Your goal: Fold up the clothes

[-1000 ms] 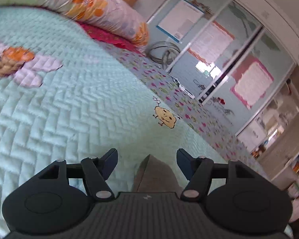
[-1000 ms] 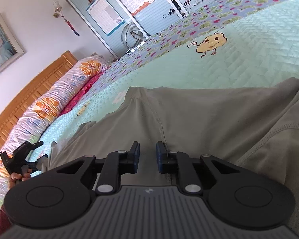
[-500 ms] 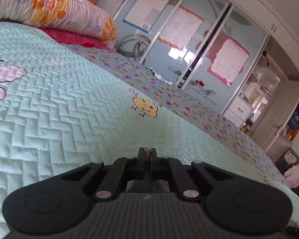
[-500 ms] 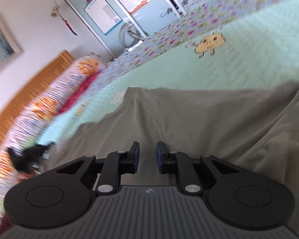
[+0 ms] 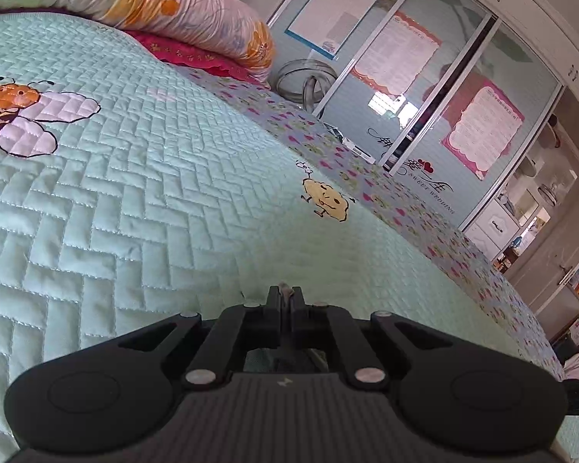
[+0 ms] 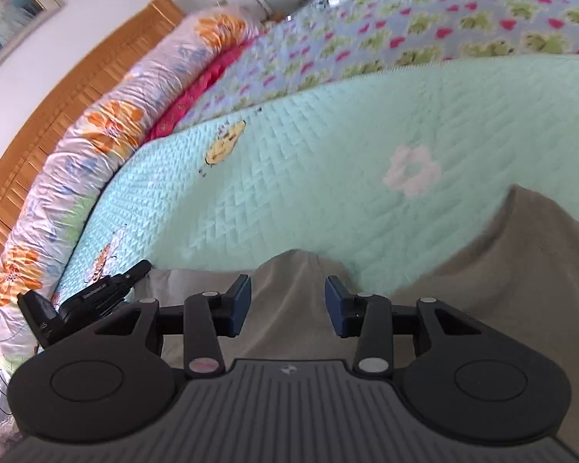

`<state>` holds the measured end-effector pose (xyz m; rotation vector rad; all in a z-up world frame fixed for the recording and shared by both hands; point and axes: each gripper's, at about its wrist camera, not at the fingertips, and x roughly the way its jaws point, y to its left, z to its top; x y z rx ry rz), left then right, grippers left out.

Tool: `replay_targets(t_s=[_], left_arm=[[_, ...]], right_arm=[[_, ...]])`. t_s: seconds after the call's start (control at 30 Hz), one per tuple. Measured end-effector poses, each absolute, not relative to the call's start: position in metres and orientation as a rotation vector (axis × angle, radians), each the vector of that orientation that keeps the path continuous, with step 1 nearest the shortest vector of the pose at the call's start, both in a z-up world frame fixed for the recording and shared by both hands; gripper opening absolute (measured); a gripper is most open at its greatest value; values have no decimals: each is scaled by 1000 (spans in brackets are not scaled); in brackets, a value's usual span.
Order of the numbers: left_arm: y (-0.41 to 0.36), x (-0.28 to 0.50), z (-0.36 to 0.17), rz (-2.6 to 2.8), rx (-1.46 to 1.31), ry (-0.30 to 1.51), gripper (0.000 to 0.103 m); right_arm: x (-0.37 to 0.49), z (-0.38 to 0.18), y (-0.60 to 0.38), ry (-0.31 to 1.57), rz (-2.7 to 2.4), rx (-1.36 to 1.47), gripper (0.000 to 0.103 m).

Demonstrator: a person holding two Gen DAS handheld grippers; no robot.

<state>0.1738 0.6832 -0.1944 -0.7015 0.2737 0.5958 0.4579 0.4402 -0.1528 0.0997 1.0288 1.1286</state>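
On a bed spread with a mint-green quilted coverlet (image 5: 143, 208), the left gripper (image 5: 285, 303) had its two fingers pressed together on a thin sliver of fabric, seemingly an edge of the olive-grey garment (image 6: 482, 293); almost all of that cloth was hidden beneath the gripper's black body in the left wrist view, so how much was pinched could not be made out. In the right wrist view the same garment lay crumpled across the near side of the coverlet, its lower part cut off by the frame and by the tool. The right gripper (image 6: 287, 305) had just been opening, its blue-padded fingers (image 6: 239, 305) spread apart over a raised fold of the cloth, with the pads clear of it. That view was blurred, softening the cartoon prints on the coverlet. The left gripper appeared there (image 6: 96, 297) at the lower left, partly covered, at the garment's far edge. A long floral bolster (image 6: 108, 123) lay against the wooden headboard (image 6: 58, 92).
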Motion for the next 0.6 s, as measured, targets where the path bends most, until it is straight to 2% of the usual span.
replay_targets(t_s=[0.23, 0.6], left_arm=[[684, 176, -195, 596, -705, 283, 3], [689, 177, -199, 589, -730, 295, 4]], right_arm=[[478, -174, 448, 1091, 1115, 85, 43], [494, -181, 431, 1191, 1356, 301, 45]])
